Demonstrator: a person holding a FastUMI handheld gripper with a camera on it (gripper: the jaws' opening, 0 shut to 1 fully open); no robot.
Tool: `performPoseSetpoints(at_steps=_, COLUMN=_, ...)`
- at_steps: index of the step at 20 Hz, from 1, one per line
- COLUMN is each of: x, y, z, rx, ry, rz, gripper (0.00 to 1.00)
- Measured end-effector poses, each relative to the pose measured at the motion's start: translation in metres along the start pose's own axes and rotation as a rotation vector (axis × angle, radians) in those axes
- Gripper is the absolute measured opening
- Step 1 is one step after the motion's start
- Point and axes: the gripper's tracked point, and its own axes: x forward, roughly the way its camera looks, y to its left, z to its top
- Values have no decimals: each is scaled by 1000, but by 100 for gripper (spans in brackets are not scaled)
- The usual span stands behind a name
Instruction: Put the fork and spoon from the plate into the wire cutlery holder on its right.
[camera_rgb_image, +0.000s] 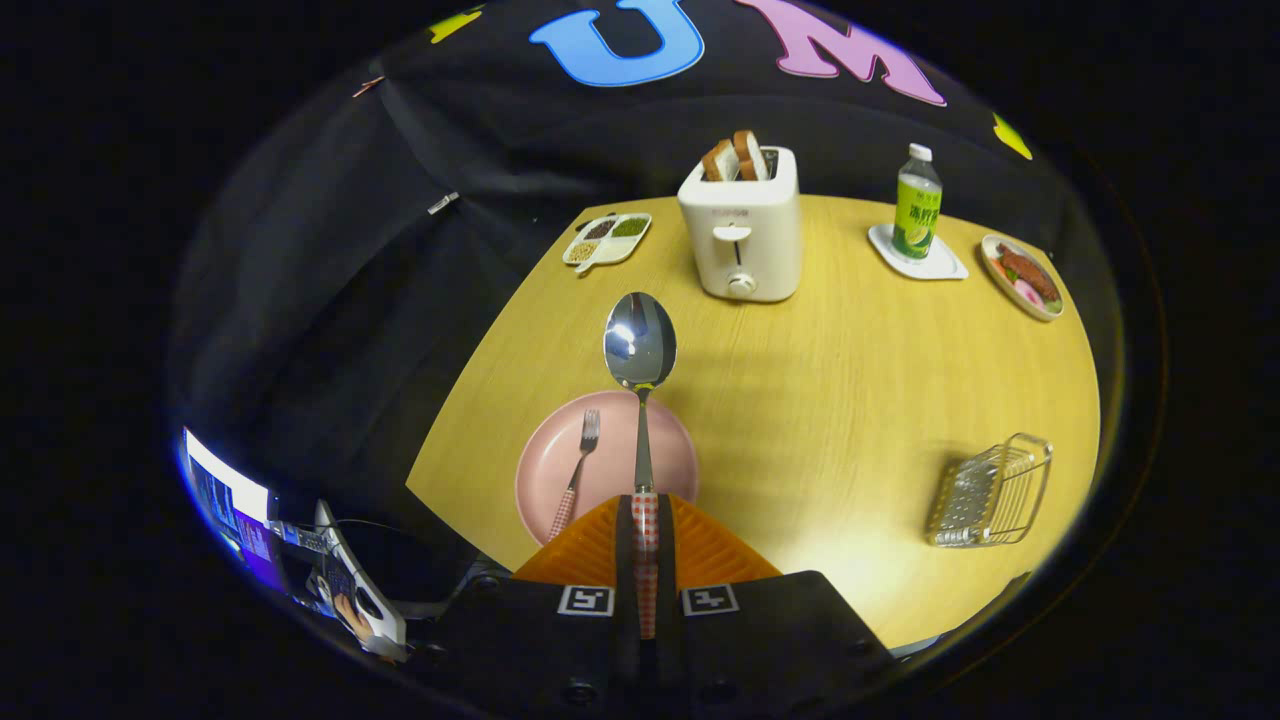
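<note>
The fingers (646, 530) are pressed together on the spoon (640, 400), clamping its checked handle from both sides. The spoon runs straight ahead along the line of the fingers, handle end buried between them, bowl out in front and raised above the surface (820, 400); it looks lifted clear of the plate (540, 470).

Just beyond the fingertips and below the spoon lies the plate, a pink round one near the front edge of the surface. The fork (577, 470) rests on it, just left of the spoon's shaft, tines pointing away and its checked handle slanting back toward the fingers. So one of the two pieces is in hand and the other waits on the plate.

The holder (992, 490), an open wire basket, stands on the surface well to the right of the fingers, at about the same depth as the plate, with bare surface between. That is the relation the coming move turns on: the spoon's long axis points forward, while the holder lies off to the side, so I judge that the hand must carry the spoon rightward and probably turn it before letting it down into the basket. Whether it should go in bowl first or handle first cannot be told from here.

Farther back stand a toaster (742, 235) with bread in its slots, a divided dish (607, 240) to its left, a bottle (916, 205) on a small tray, and a plate of food (1022, 277) at the far right.
</note>
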Motion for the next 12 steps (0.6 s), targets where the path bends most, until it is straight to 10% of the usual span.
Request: performPoseSetpoints(at_steps=12, x=-106, y=-124, z=-12, rx=19, ry=97, rz=-131, gripper=10)
